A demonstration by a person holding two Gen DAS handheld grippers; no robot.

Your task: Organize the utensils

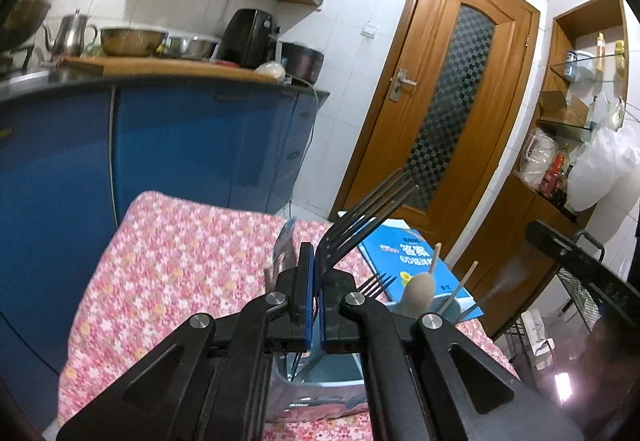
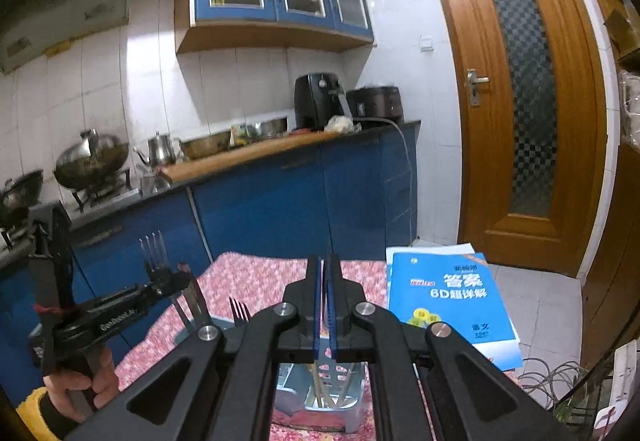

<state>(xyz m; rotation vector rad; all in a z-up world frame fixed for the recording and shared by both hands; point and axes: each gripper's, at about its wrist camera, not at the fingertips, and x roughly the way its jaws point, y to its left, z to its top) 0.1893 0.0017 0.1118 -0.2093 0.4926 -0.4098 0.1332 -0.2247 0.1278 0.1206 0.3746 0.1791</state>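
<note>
Left gripper (image 1: 316, 261) clamped on fork (image 1: 368, 209), tines up, just above holder (image 1: 320, 373), handle end lowest for dropping in. Right gripper (image 2: 326, 269) closed, empty, over holder, out of the way.

A table (image 2: 256, 281) is covered by a pink floral cloth (image 1: 168, 265). A blue utensil holder (image 2: 320, 393) is stood on the cloth at the near edge. A blue booklet (image 2: 452, 301) is laid on the far right corner, partly overhanging the edge.
</note>
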